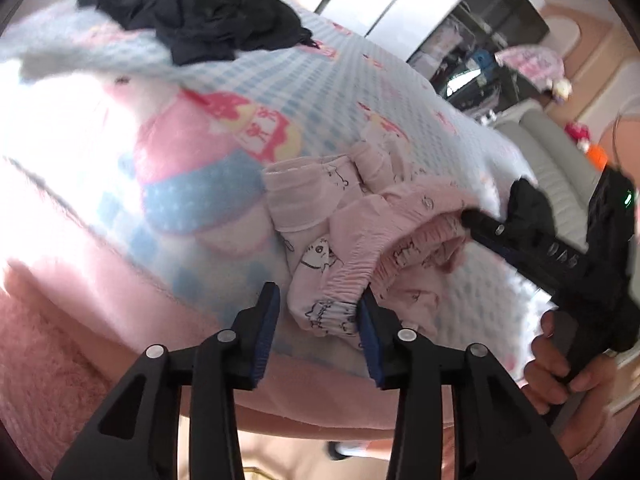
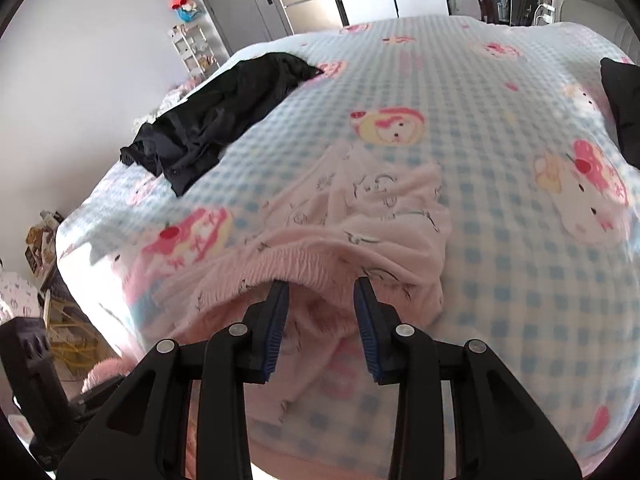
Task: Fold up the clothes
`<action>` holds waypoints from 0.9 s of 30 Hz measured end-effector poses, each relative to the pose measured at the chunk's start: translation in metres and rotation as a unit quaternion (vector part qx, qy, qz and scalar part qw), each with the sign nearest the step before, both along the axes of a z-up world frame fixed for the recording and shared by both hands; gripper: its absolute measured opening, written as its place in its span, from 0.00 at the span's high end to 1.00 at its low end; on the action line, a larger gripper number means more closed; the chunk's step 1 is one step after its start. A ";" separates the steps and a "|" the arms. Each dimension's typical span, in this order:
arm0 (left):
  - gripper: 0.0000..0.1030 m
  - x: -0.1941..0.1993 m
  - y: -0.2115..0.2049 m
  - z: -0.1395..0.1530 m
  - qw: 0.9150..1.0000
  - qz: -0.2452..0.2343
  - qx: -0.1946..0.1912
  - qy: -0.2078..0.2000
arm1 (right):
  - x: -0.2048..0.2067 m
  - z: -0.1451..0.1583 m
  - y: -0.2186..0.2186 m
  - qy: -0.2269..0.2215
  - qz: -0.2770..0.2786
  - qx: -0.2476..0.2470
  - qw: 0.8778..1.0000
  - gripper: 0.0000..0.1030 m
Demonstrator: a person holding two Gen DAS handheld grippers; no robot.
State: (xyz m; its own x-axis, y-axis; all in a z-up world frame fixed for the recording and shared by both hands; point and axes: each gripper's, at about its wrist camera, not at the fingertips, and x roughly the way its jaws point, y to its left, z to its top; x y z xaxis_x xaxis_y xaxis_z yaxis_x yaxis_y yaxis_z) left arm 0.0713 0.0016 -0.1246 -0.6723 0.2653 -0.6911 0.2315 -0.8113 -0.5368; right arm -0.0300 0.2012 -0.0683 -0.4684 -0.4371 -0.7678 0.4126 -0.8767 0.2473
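Observation:
A pink printed garment (image 1: 360,236) with an elastic waistband lies crumpled on the blue checked blanket (image 1: 312,92) near the bed's front edge. My left gripper (image 1: 318,304) is open, its jaws on either side of one waistband end. My right gripper (image 2: 320,288) is open, with its fingertips at the waistband (image 2: 296,260) of the same garment (image 2: 372,208). In the left wrist view the right gripper (image 1: 468,218) reaches into the garment from the right, held by a hand (image 1: 560,360).
A black garment (image 1: 200,16) lies crumpled at the far side of the bed; it also shows in the right wrist view (image 2: 216,112). Another dark item (image 2: 620,96) sits at the bed's right edge. A shelf (image 2: 196,48), doors and clutter stand beyond the bed.

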 end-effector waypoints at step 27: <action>0.85 0.003 0.018 0.027 0.996 0.002 -0.059 0.061 | -0.015 -0.003 0.058 0.025 -0.088 0.056 0.994 0.90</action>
